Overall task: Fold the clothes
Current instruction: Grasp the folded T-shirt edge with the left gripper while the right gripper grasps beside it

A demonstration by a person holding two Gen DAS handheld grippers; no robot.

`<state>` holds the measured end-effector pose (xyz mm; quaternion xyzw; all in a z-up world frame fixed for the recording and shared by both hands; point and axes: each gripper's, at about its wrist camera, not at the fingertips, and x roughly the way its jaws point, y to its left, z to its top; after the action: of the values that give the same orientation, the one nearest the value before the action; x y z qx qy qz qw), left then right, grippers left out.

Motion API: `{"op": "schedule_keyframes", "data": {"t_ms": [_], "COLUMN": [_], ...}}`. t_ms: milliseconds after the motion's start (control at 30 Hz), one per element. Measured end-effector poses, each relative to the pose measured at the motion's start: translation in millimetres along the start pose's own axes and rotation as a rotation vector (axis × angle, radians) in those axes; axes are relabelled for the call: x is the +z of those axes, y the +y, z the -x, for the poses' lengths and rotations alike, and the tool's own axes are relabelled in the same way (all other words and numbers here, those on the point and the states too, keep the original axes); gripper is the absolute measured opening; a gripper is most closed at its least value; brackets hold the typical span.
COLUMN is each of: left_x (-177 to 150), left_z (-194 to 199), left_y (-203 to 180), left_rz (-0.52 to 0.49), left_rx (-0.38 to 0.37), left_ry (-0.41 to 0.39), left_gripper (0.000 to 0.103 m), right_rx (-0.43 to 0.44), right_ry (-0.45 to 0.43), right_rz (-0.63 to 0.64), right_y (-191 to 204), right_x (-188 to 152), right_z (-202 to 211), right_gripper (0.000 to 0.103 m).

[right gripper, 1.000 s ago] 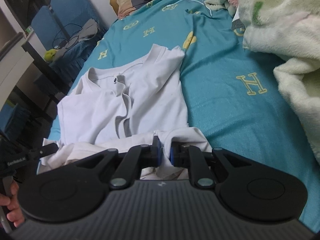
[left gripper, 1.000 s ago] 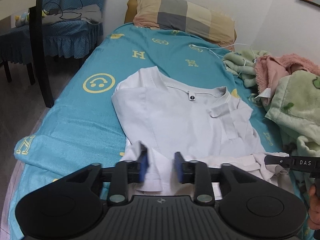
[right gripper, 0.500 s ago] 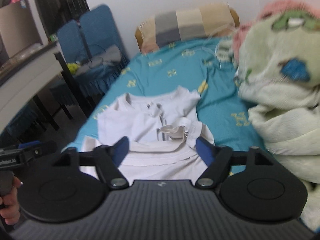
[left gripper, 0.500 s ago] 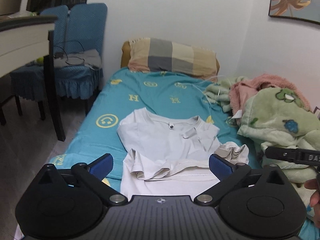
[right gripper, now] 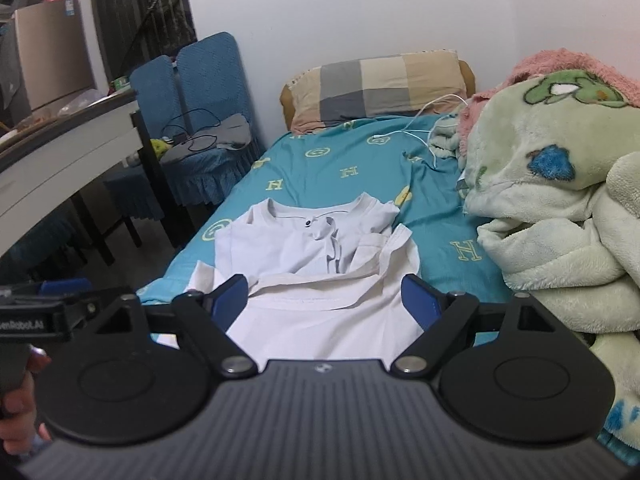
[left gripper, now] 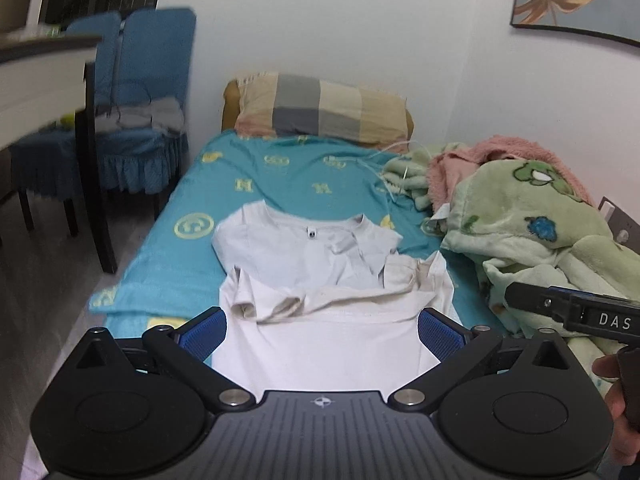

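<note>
Left gripper (left gripper: 322, 330): jaws spread wide, nothing between the blue pads (left gripper: 202, 332). Right gripper (right gripper: 326, 304): jaws likewise wide, empty.

White shirt (left gripper: 320, 280) lies on the teal bedsheet (left gripper: 280, 176), directly ahead of both pairs of jaws; its near part fills the gap between the pads in each wrist view. The lower portion is turned up over the body, with a rumpled hem edge running across the middle; the collar end lies beyond, pointing away from the jaws. Contact between pads and cloth: cannot tell.

Beyond the shirt: checked pillow (left gripper: 320, 110). Right of the jaws: green blanket (right gripper: 552, 184) heaped. Left: blue chair (right gripper: 200, 120).
</note>
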<state>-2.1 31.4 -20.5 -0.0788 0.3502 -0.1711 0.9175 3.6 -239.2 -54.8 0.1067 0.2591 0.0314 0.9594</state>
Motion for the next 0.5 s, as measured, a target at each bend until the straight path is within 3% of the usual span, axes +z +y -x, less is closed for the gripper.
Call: {"op": "schedule_keyframes", "data": {"t_ms": [67,300,500], "left_x": [-1,-31,-62], "left_z": [-5,-44,-78], "left_y": [4,53,79], "left_rz": [0.034,0.426,0.682], "left_rx": [-0.011,-0.11,-0.133], "left_ry": [0.039,0.352,0.483], "left_gripper": [0.103,0.102,0.099], "right_rx": [-0.004,0.01,0.159], "right_ry": [0.007,0.111,0.271], "right_rz": [-0.035,-0.212,-0.486], "right_y": [-6,-28,-46], "right_x": [-1,-10,-32], "right_z": [-1,-12,-32], "right_gripper": [0.085,0.085,0.085]}}
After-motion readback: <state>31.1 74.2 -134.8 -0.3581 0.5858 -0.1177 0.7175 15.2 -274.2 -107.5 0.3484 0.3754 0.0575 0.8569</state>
